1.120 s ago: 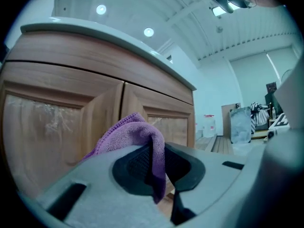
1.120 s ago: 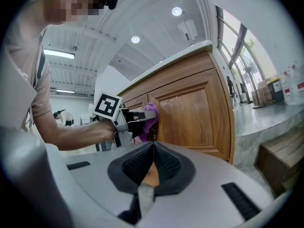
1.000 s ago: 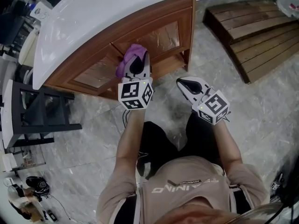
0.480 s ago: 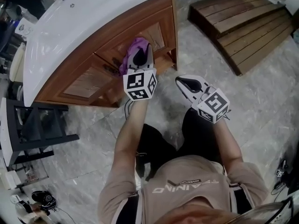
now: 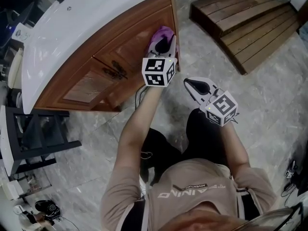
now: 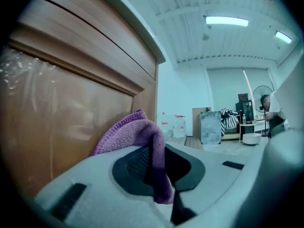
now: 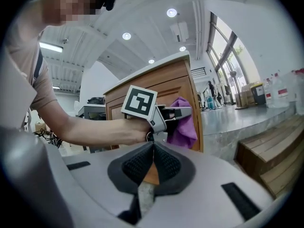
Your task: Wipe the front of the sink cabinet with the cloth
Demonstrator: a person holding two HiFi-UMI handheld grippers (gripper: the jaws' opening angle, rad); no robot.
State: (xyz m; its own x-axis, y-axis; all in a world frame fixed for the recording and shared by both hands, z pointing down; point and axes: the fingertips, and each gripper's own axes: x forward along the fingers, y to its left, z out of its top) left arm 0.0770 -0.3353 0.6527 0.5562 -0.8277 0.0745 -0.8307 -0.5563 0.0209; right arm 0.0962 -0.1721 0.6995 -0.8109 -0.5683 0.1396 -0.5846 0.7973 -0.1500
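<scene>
Since the purple cloth (image 6: 133, 132) looks soft, light and floppy, the left gripper (image 6: 159, 163) pinches one fold of it in its fingers at the right end of the sink cabinet (image 5: 120, 47) front, while the right gripper (image 7: 152, 167), fingers closed and empty, hangs near that cabinet's right corner.

Cannot see most of the cloth (image 5: 160, 32) from the head view: tucked behind the left gripper (image 5: 163, 43), only a purple edge showing. Buried between the clamped jaws in the left gripper view: the pinched fold. Cannot tell there the contact between cloth and sink cabinet (image 6: 71, 103), cut off at the left edge. Loses the wooden steps (image 5: 240, 23) at the top and right edges, the black frame (image 5: 48, 146) at the left. Too small and dark to make out: door handles (image 5: 115, 71), far clutter (image 6: 247, 120).
</scene>
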